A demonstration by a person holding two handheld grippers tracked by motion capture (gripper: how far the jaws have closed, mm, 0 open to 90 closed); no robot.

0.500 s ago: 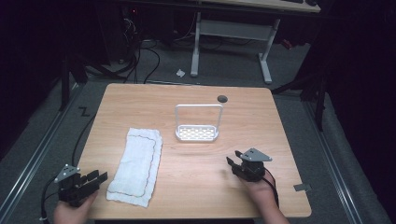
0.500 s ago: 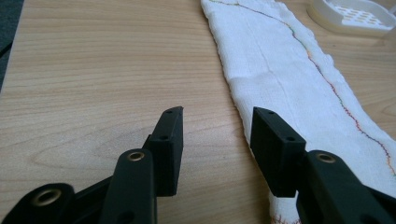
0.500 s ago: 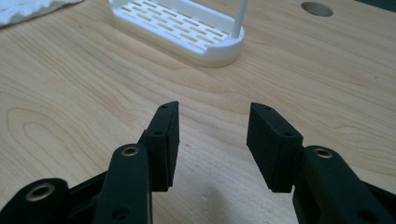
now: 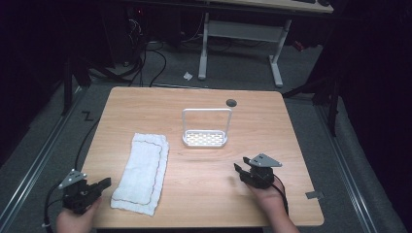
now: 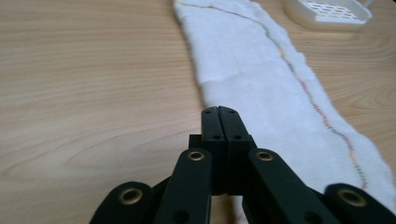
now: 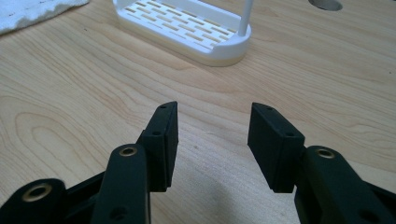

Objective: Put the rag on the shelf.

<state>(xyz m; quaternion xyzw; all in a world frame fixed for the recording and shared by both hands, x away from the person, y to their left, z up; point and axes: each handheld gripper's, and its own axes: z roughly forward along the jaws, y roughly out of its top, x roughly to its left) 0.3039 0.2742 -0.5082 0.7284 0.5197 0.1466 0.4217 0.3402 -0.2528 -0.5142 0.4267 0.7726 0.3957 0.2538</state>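
A white folded towel with a coloured stitched border lies lengthwise on the left half of the wooden table. My left gripper rests at the table's front left corner, just left of the towel's near end. In the left gripper view its jaws are pressed together with nothing between them, my left gripper pointing at the towel. A white slotted rack with a hoop handle stands mid-table. My right gripper sits front right, open and empty. In the right gripper view my right gripper faces the rack.
A dark round hole is set in the tabletop behind the rack. Bare wood lies between the towel and my right gripper. Beyond the far edge are cables and a white desk frame on the grey floor.
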